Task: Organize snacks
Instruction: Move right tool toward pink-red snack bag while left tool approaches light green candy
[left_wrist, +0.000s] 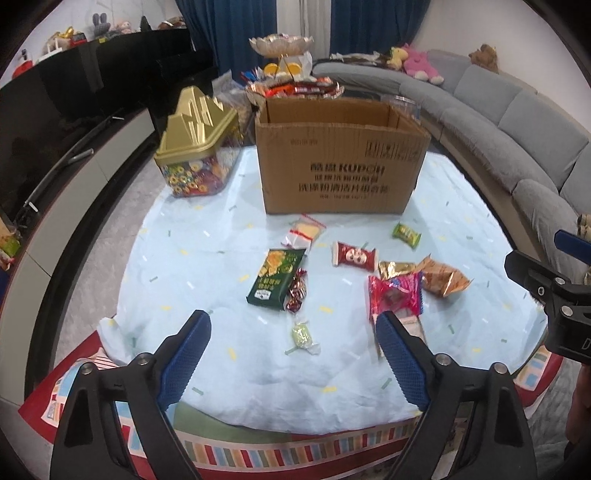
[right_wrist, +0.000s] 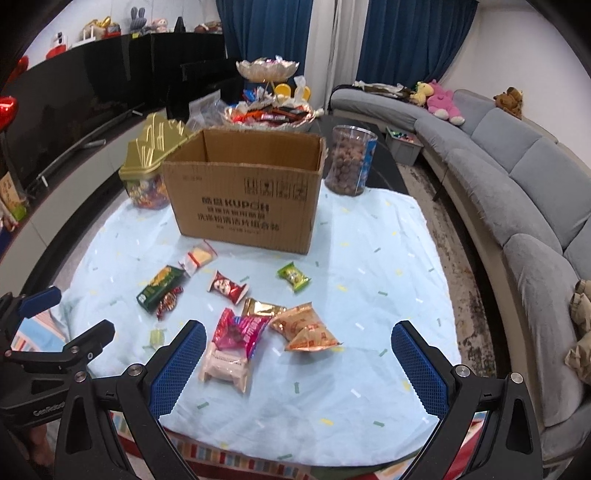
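Note:
An open cardboard box (left_wrist: 341, 162) (right_wrist: 245, 195) stands at the back of a light blue cloth (left_wrist: 221, 258) (right_wrist: 369, 295). Several snacks lie in front of it: a dark green packet (left_wrist: 277, 277) (right_wrist: 159, 284), a red wrapped cake (left_wrist: 354, 254) (right_wrist: 227, 286), a small green packet (left_wrist: 406, 233) (right_wrist: 293, 276), a pink-red bag (left_wrist: 395, 295) (right_wrist: 240, 330), gold bags (left_wrist: 439, 277) (right_wrist: 306, 326), a pale green candy (left_wrist: 301, 334). My left gripper (left_wrist: 293, 345) is open and empty above the near edge. My right gripper (right_wrist: 297, 354) is open and empty, to the right of the pink bag.
A gold-lidded candy jar (left_wrist: 195, 147) (right_wrist: 147, 173) stands left of the box, a clear nut jar (right_wrist: 351, 158) to its right. A tiered snack stand (left_wrist: 291, 70) (right_wrist: 267, 99) is behind. A grey sofa (right_wrist: 517, 192) curves along the right; a black cabinet (left_wrist: 74, 103) on the left.

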